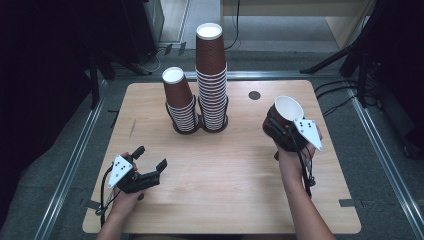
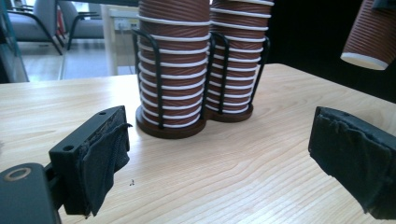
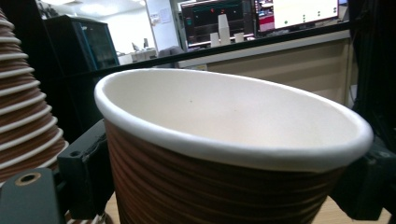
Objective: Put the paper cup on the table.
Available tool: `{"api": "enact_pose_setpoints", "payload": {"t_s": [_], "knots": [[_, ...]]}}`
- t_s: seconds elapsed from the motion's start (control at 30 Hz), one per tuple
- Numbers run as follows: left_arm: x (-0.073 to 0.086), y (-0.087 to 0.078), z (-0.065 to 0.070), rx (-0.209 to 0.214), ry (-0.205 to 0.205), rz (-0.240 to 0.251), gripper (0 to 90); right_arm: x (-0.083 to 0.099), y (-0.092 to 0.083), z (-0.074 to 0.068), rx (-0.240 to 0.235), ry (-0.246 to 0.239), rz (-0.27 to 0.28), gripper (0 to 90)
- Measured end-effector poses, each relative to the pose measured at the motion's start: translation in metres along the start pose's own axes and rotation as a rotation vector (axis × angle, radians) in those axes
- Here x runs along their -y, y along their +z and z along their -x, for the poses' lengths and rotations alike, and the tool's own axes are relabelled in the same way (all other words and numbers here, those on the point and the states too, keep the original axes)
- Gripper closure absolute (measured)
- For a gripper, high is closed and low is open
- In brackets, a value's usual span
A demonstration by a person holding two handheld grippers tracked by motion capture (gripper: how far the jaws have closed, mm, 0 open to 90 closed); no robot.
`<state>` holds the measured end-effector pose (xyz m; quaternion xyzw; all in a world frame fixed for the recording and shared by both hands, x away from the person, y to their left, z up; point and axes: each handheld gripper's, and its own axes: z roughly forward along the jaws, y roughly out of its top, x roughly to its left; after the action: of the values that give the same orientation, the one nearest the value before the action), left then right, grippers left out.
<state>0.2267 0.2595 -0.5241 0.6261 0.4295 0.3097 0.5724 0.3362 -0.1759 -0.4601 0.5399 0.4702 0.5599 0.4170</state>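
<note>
Brown ribbed paper cup (image 1: pixel 287 111) sits pinched in our right claw (image 1: pixel 281 129), mouth up above the surface (image 1: pixel 240 170), free to carry; our left claw (image 1: pixel 149 161) rests spread, empty, near the stacks (image 1: pixel 200 95)

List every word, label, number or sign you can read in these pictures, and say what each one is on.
No text can be read.
Monitors in the background: coloured marks and lines, too small and blurred to read.
Paper on the far wall: too blurred to read.
Brown cup in the right claw: plain ribbed side, no print.
Two cup stacks: no print visible.
Grey plates on the claws: dots only, no letters.
</note>
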Motion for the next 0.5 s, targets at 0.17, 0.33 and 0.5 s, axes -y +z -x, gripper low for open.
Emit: {"api": "enact_pose_setpoints", "payload": {"t_s": [0.17, 0.33, 0.5], "knots": [[0.002, -0.004, -0.006, -0.024, -0.005, -0.004, 5.8, 0.004, 0.004, 0.004, -0.002, -0.023, -0.001, 10.5], [0.005, -0.008, -0.01, -0.041, -0.002, -0.015, 5.9, 0.013, 0.011, 0.003, -0.025, -0.092, 0.001, 9.6], [0.008, -0.01, -0.015, -0.062, -0.012, -0.018, 6.4, 0.021, 0.02, 0.005, -0.031, -0.091, -0.028, 9.7]]}}
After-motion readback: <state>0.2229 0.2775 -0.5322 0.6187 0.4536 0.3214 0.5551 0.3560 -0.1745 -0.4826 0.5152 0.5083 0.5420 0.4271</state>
